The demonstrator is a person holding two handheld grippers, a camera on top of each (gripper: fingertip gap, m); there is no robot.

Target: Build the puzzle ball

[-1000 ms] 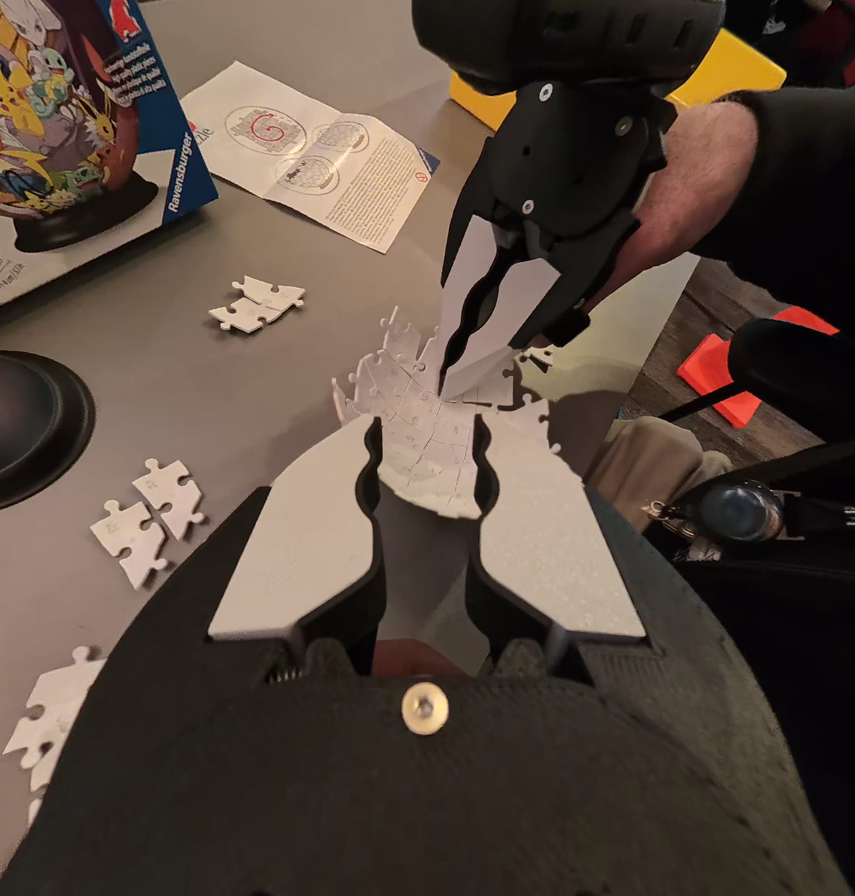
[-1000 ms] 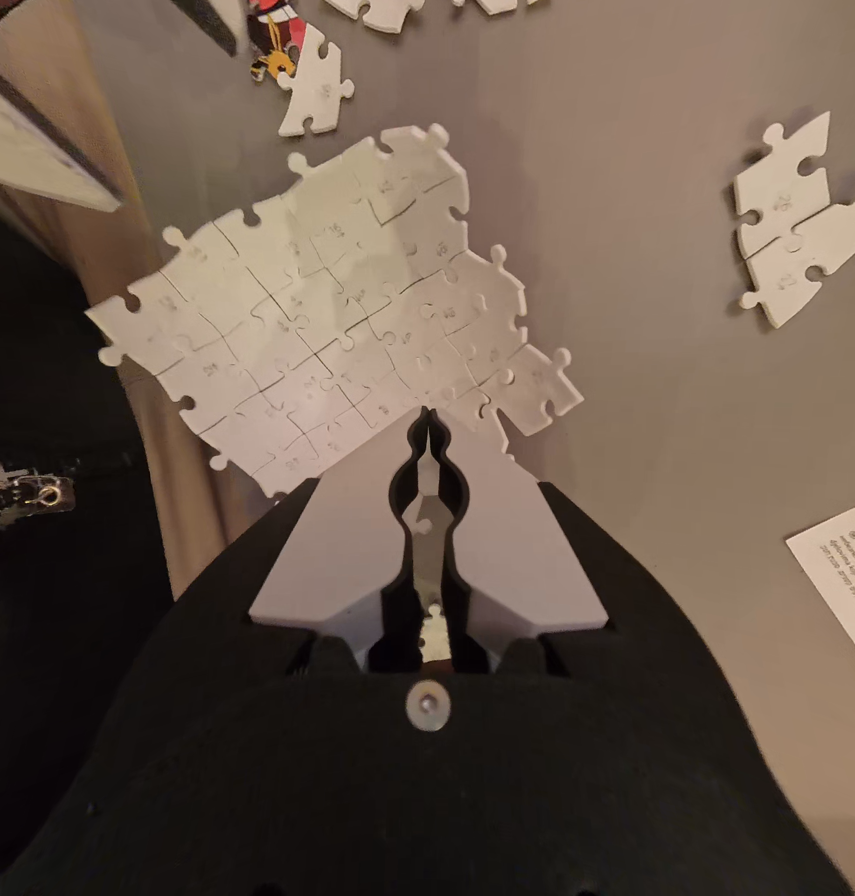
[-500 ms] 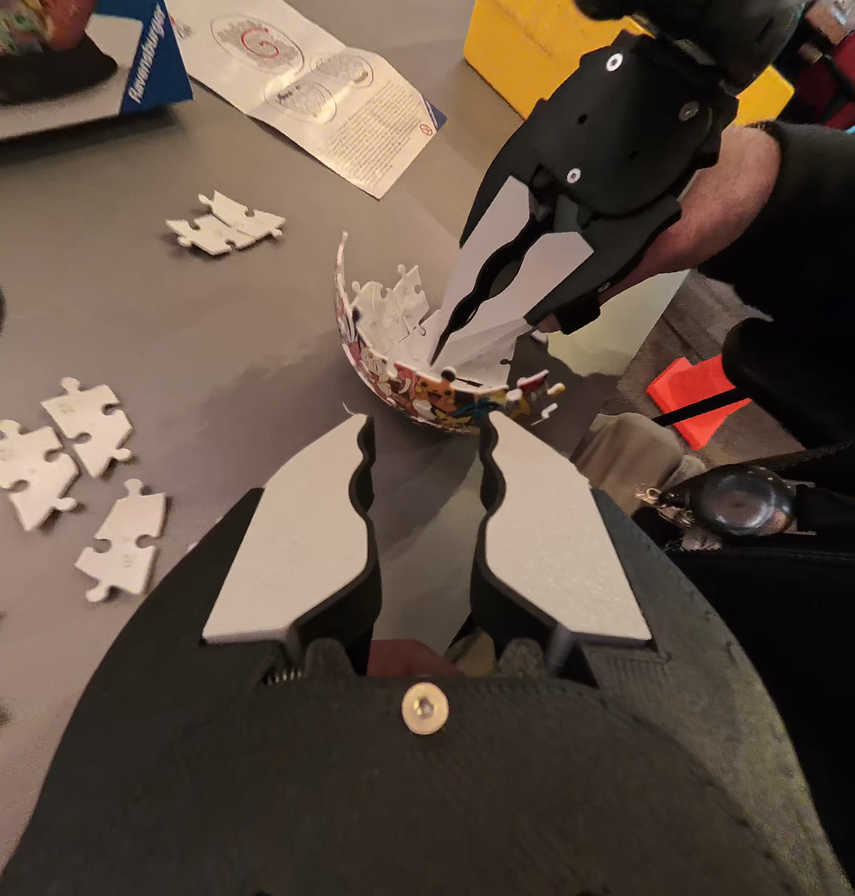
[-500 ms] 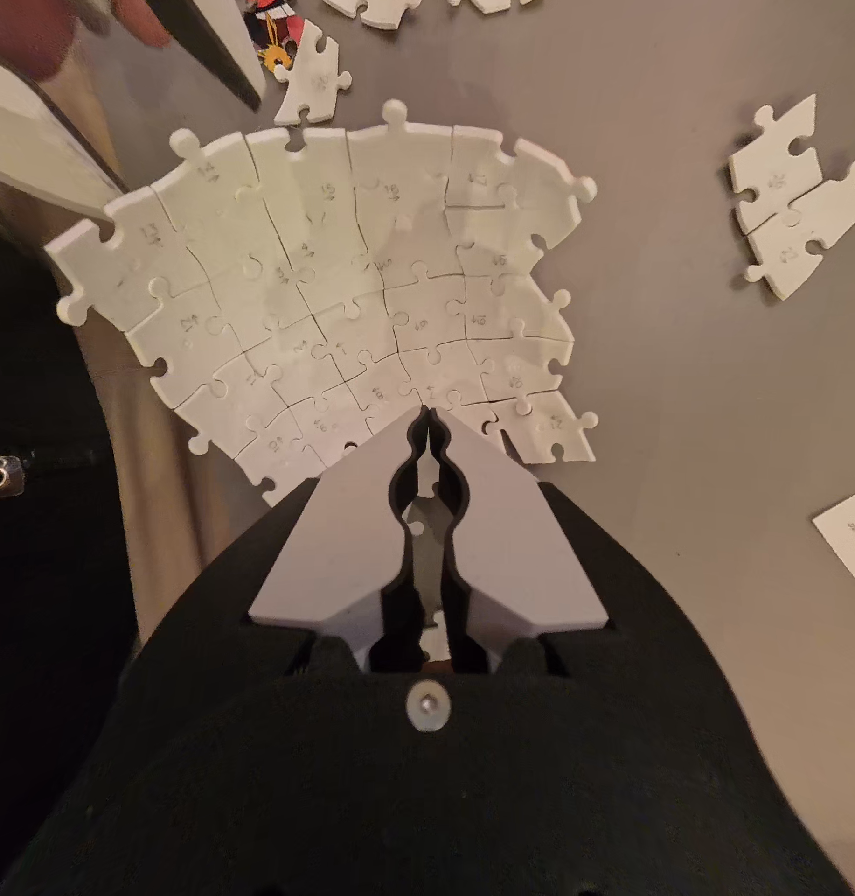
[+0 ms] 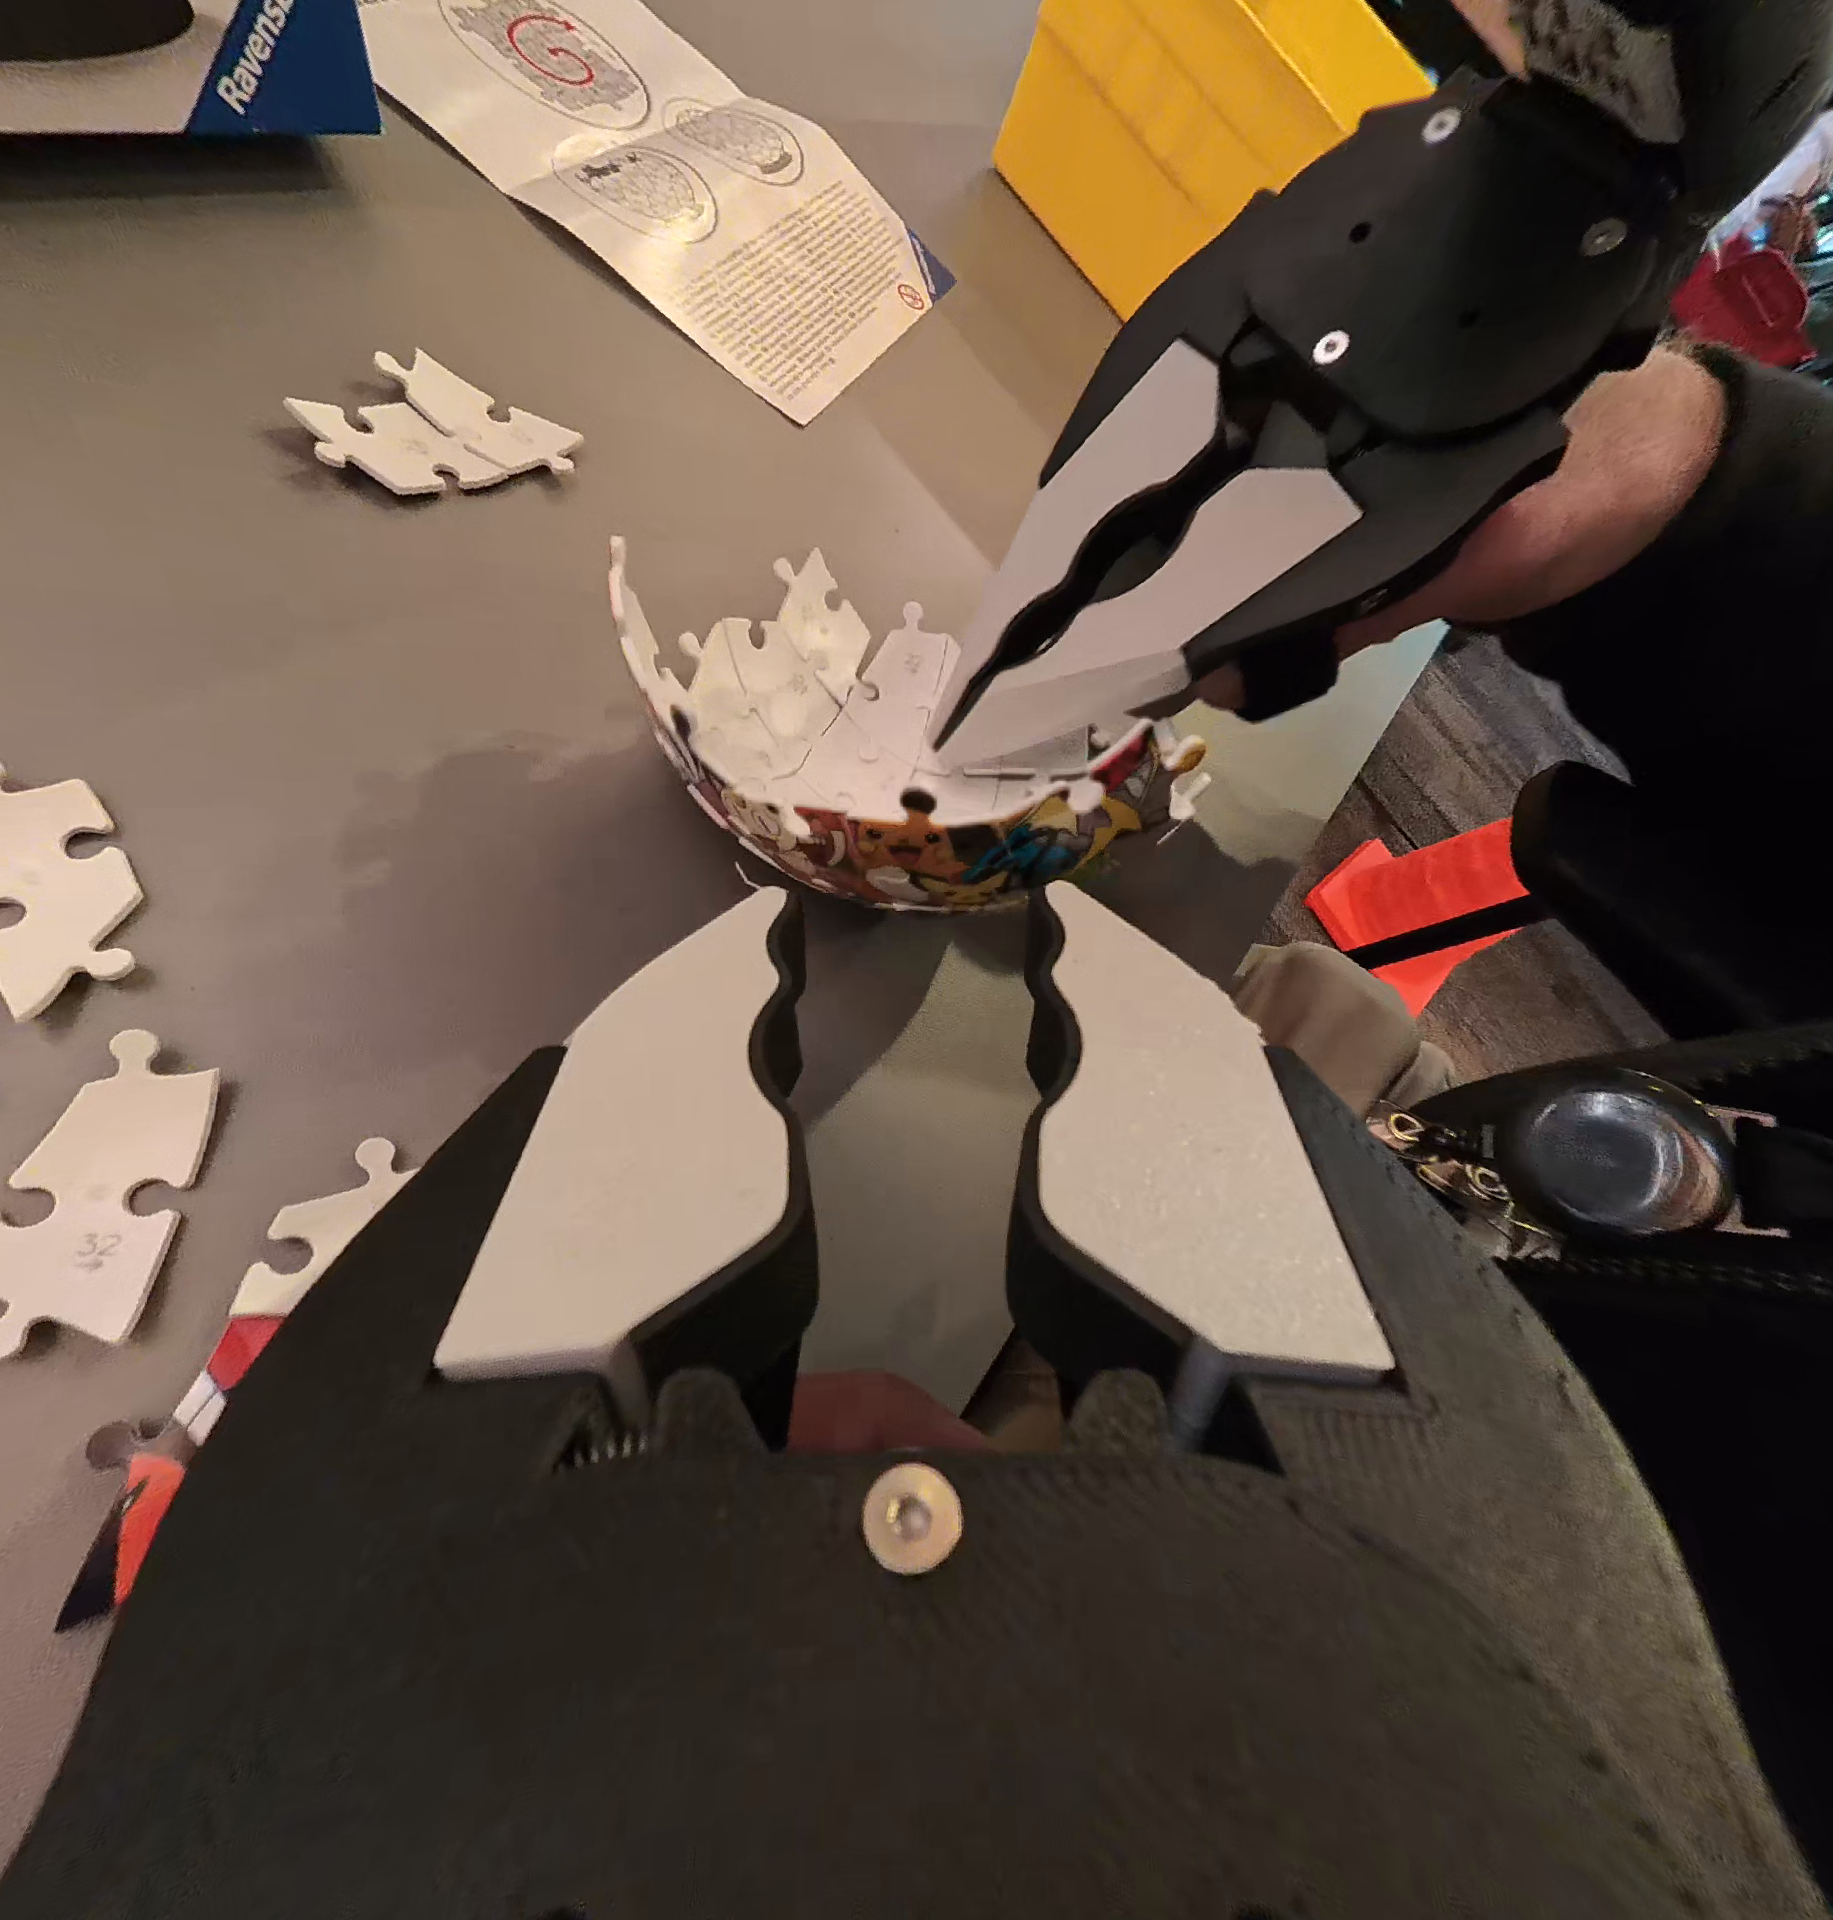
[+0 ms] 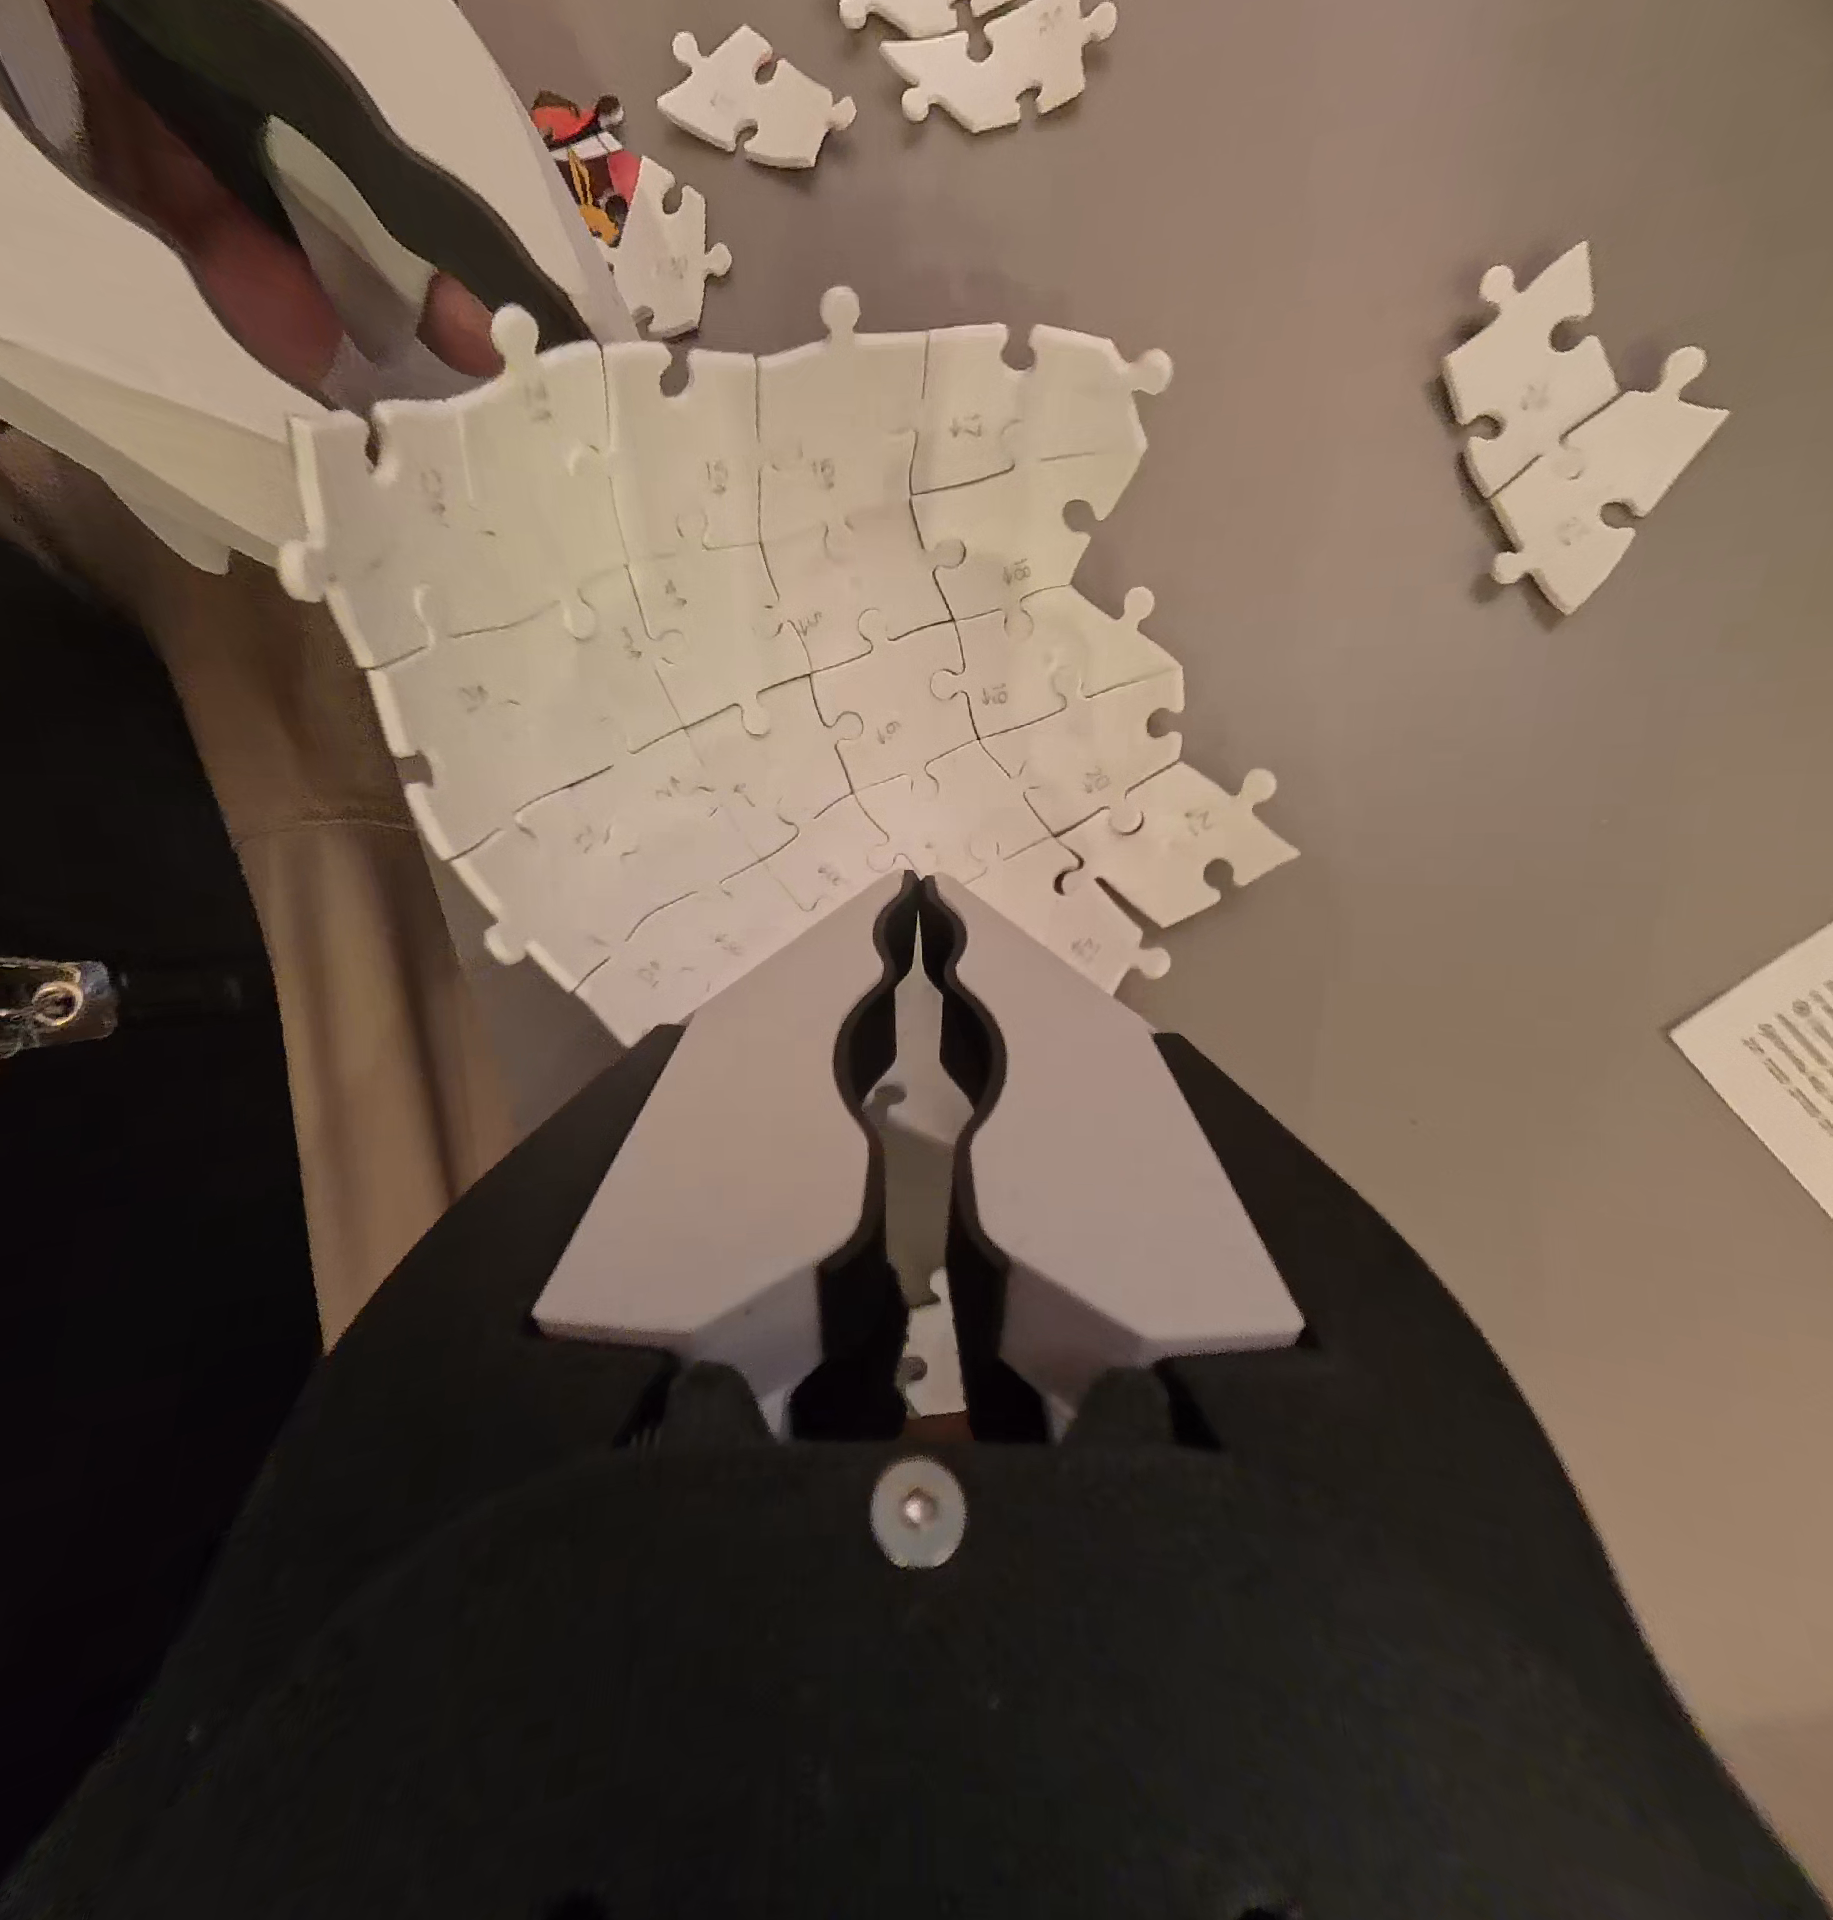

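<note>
The partly built puzzle ball sits at centre frame in the left wrist view, a curved shell of joined pieces with its white hollow facing up and its printed outer skin toward the grey table. Its tallest ragged rim stands at the shell's left, and the low edge faces the camera. It hangs close to the table's right edge, where wood floor and an orange block show beyond. Whether the shell rests on the table or is lifted just clear is hard to say from here.

The right gripper reaches down from the upper right, its fingers pinched together on the shell's near rim. In the right wrist view the same gripper has its tips closed over the lower edge of the shell, which fans upward and left, widest across the frame.

The left gripper hovers just short of the shell with its fingers spread and nothing between them. In the right wrist view its fingers show at the upper left, near the shell's far rim.

Bare table lies left of the shell. Loose white pieces lie at the far left, a joined cluster at upper left. Beyond lie an instruction sheet, the puzzle box and a yellow box.
</note>
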